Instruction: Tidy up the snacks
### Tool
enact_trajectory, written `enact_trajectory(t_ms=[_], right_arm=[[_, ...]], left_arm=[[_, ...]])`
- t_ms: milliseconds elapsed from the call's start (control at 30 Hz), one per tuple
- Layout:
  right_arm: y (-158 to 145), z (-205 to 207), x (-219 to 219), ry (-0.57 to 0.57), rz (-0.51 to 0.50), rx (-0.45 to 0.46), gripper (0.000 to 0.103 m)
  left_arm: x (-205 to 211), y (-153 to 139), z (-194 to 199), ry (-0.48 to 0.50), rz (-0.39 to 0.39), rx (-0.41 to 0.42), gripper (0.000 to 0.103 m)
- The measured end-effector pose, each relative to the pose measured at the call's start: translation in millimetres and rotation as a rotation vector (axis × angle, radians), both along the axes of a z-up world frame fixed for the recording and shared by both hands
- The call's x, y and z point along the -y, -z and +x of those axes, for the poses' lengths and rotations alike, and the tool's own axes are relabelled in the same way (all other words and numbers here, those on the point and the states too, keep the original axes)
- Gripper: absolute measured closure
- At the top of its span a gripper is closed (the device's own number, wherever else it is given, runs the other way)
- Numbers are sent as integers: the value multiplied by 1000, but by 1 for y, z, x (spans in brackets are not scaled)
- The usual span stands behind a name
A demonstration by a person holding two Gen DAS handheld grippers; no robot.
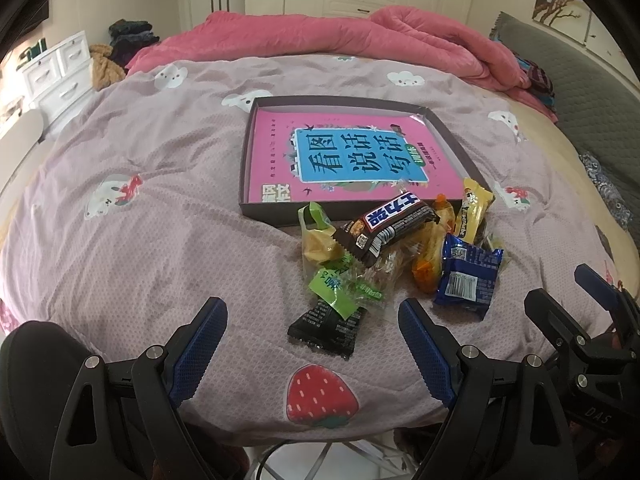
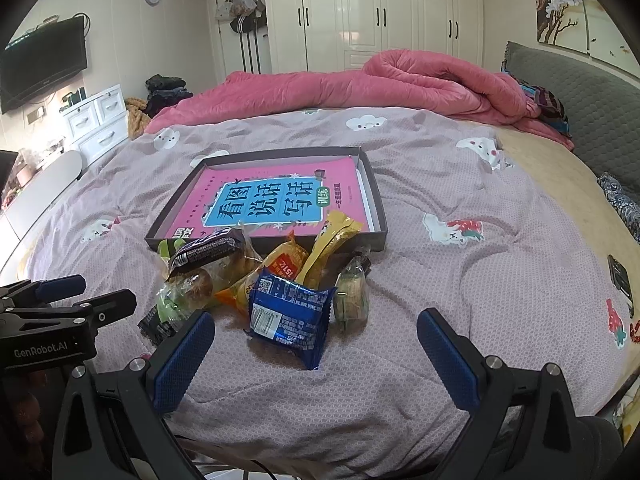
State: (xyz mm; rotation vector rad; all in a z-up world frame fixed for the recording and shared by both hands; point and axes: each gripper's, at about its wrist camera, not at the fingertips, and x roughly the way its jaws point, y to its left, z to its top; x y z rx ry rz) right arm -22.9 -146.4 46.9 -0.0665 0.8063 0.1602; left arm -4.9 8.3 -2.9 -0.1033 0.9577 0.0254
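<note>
Left tongs: the left gripper (image 1: 312,338) hangs released, jaws spread wide and holding nothing, low over the quilt at the near edge of the bed.
Right tongs: the right gripper (image 2: 316,344) is likewise released and holding nothing; its black frame also shows at the right edge of the left view.
Bed: a mauve quilt (image 1: 140,208) printed with rabbits and a strawberry carries everything.
Target tray: a shallow dark box (image 1: 272,210) with a pink book (image 1: 352,156) lying flat in it sits just beyond the snacks, its near wall touching them.
Snack heap: a loose pile, all of it outside the box.
Key relation, right: the blue biscuit packet (image 2: 290,314) lies straight ahead between the spread fingers, nearest of all, propped up on one edge. My judgement is that the right hand has the shorter reach.
Key relation, left: the black wrapper (image 1: 326,330) lies flat between the left fingers, under a green-ended candy (image 1: 340,290).
Snickers bar (image 1: 390,226): long axis runs crosswise, tilted up to the right, atop the pile.
Left view only: the black wrapper in full.
Right view only: a green-wrapped cake (image 2: 352,294) to the right of the blue packet; the yellow bar (image 2: 330,242) leaning on the box wall.
</note>
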Motion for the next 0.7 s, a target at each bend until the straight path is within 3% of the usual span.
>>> enact_trajectory(t_ms=[700], right_arm=[[6, 5, -3, -3, 11, -28, 1]], left_arm=[[-21, 19, 4, -52, -25, -79, 15]])
